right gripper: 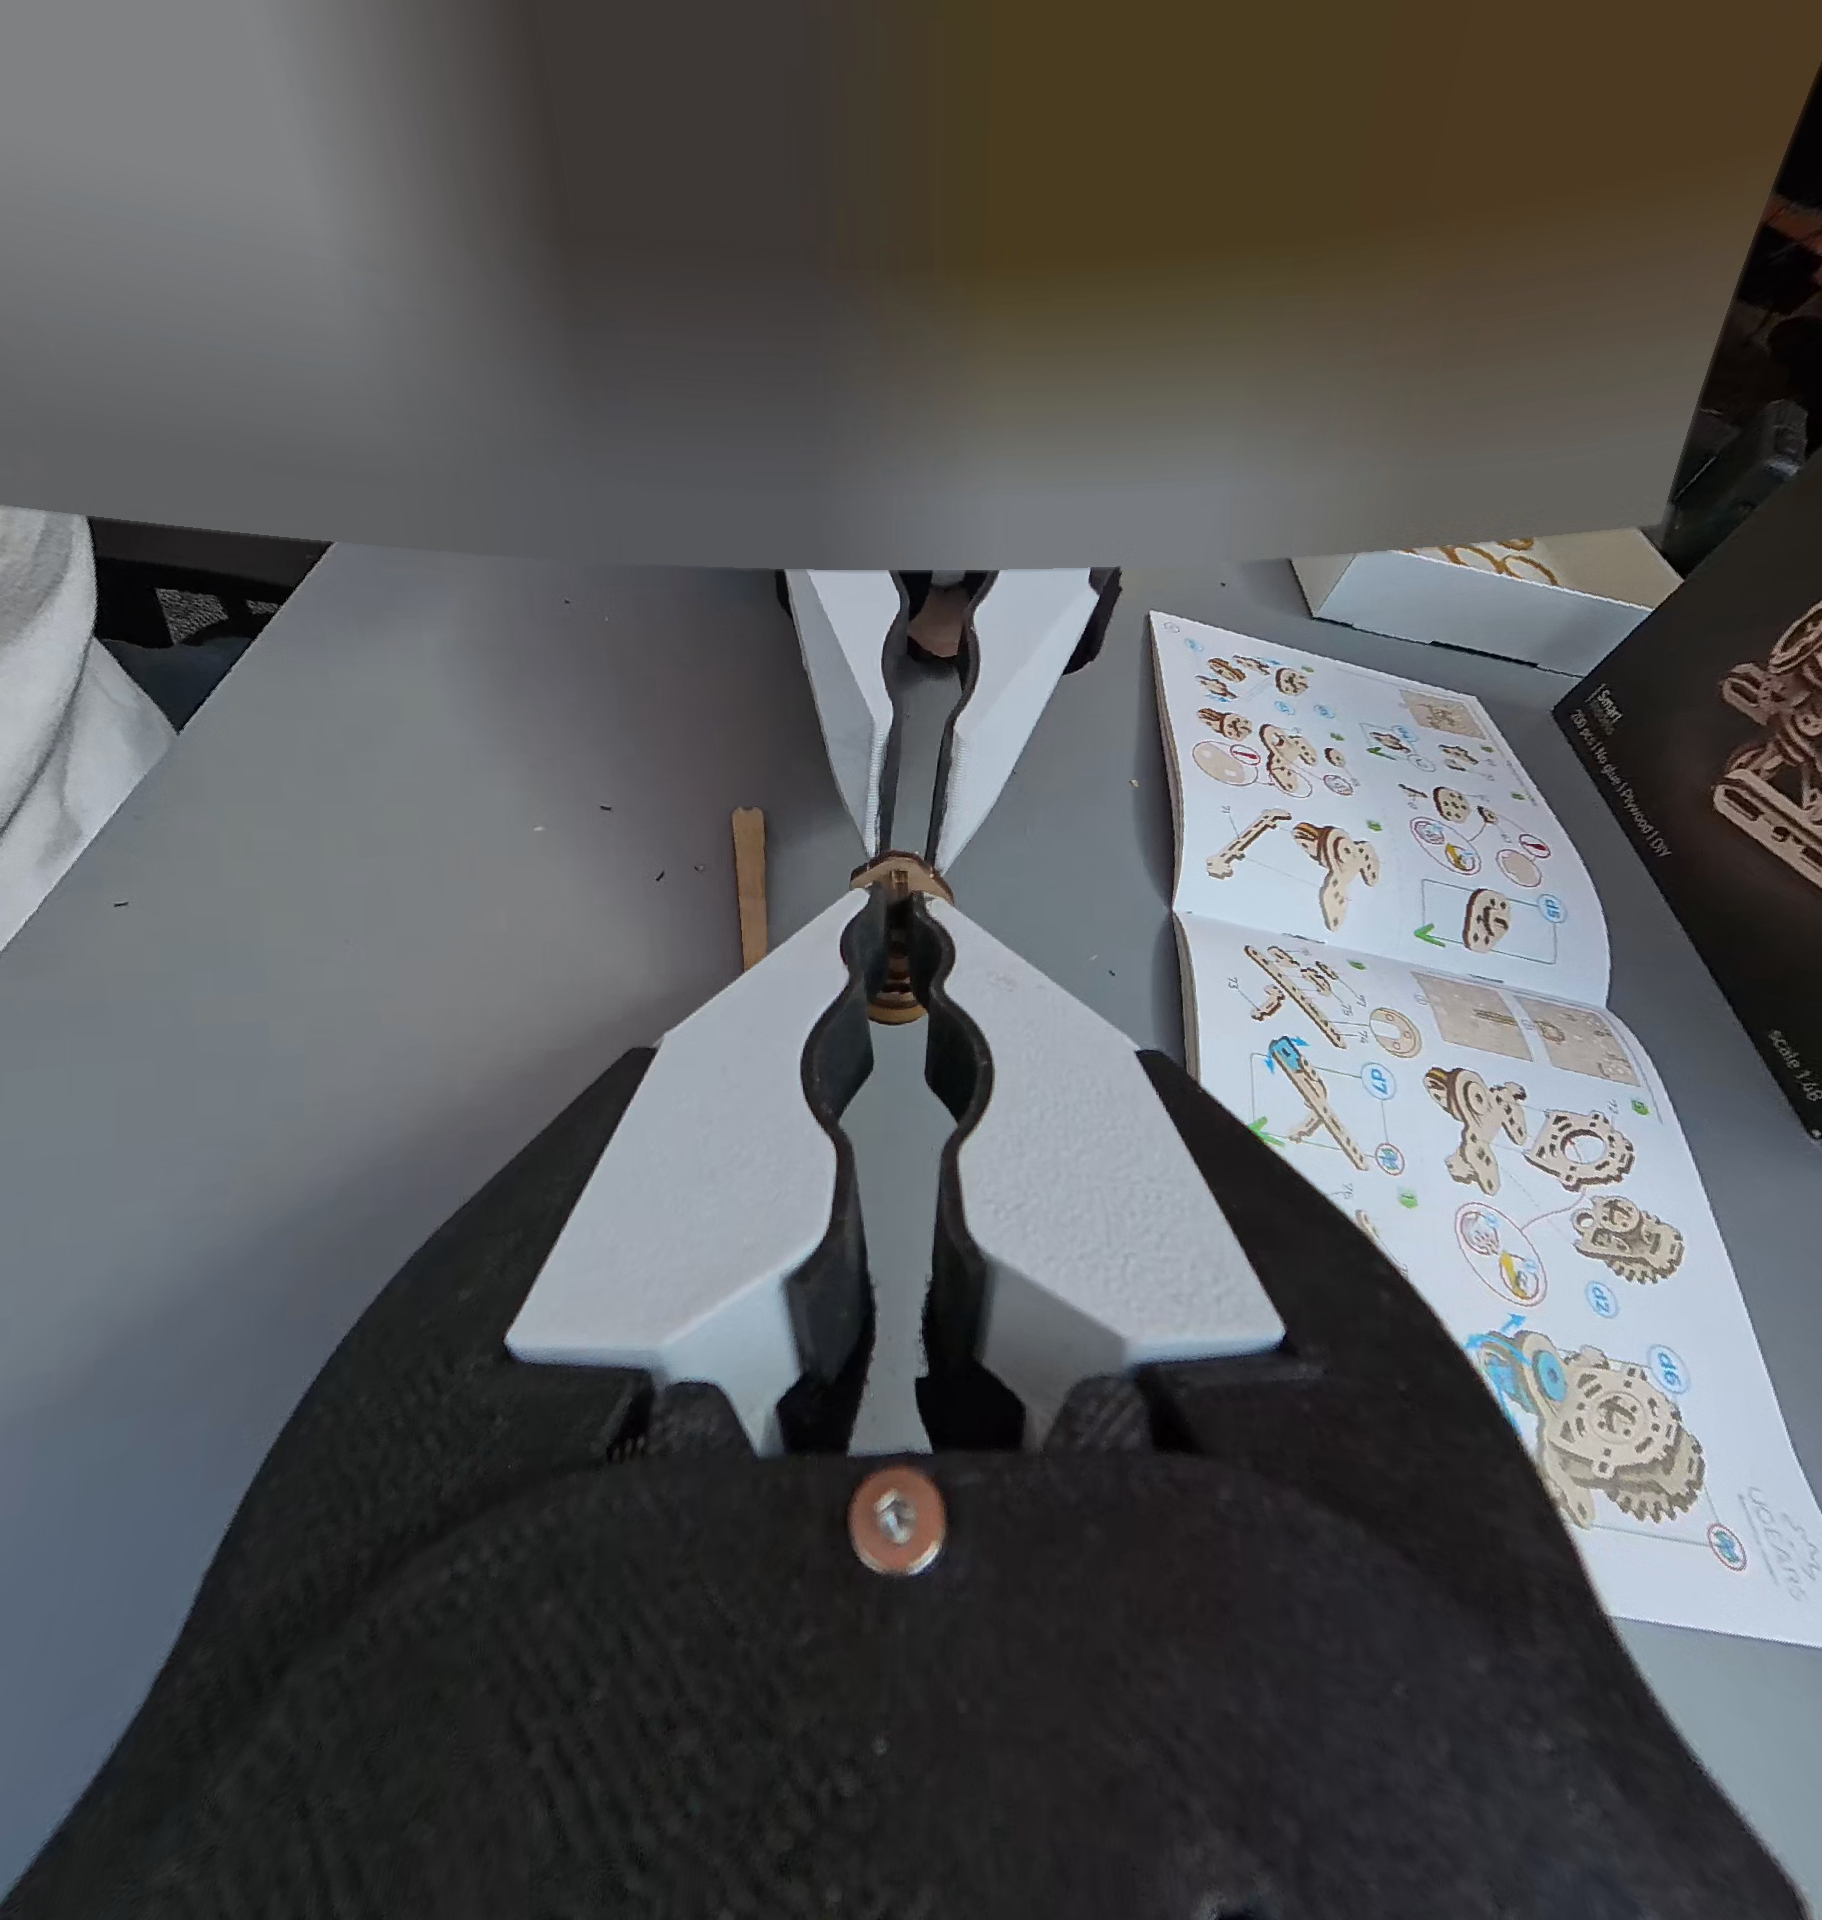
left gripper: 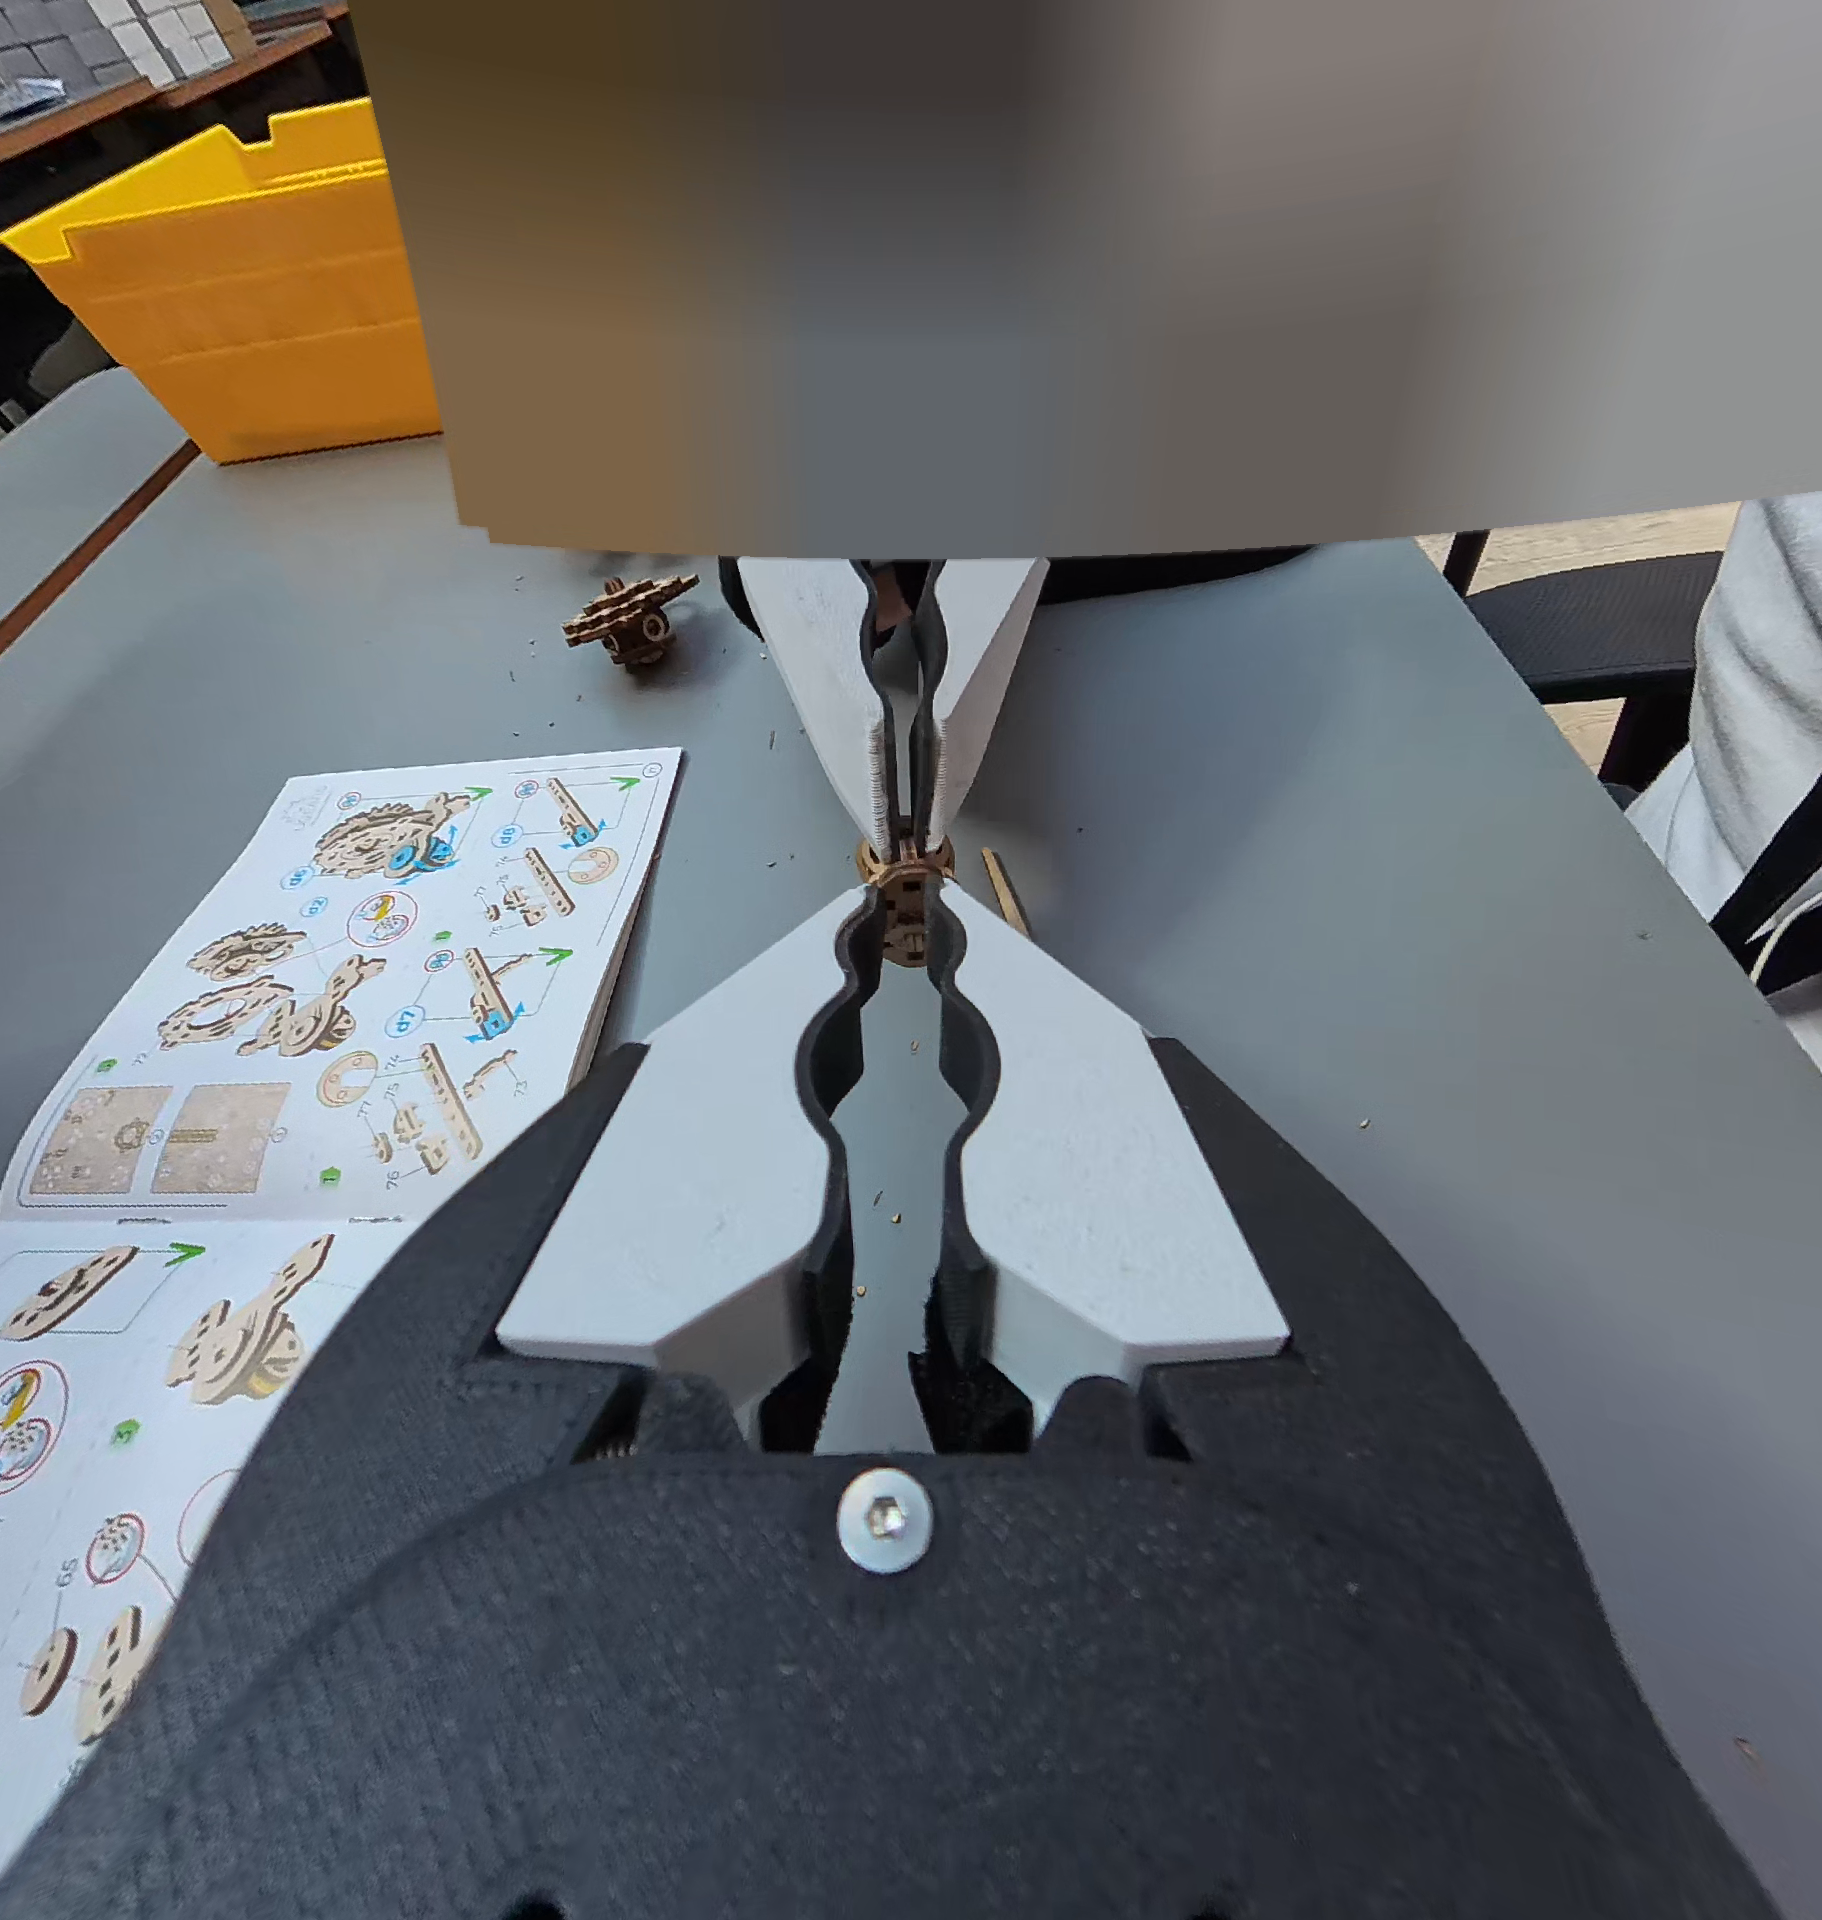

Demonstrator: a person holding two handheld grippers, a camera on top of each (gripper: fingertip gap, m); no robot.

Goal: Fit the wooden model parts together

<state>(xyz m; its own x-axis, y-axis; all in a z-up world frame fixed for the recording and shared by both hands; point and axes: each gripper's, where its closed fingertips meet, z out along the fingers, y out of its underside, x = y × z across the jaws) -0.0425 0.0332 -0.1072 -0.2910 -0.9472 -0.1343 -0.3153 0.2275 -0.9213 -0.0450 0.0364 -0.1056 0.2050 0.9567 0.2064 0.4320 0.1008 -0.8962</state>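
Both claws are meeting tip to tip above the table [left gripper: 1302, 831], left claw [left gripper: 902, 925] pinching a little slotted wooden hub [left gripper: 905, 914] and right claw [right gripper: 896, 935] clamping a flat wooden disc [right gripper: 899, 871], so I'd be pushing dead straight, no twisting.

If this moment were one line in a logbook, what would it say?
left tongs: shut on wooden part | right tongs: shut on wooden piece | tips meeting above table | phase: fitting
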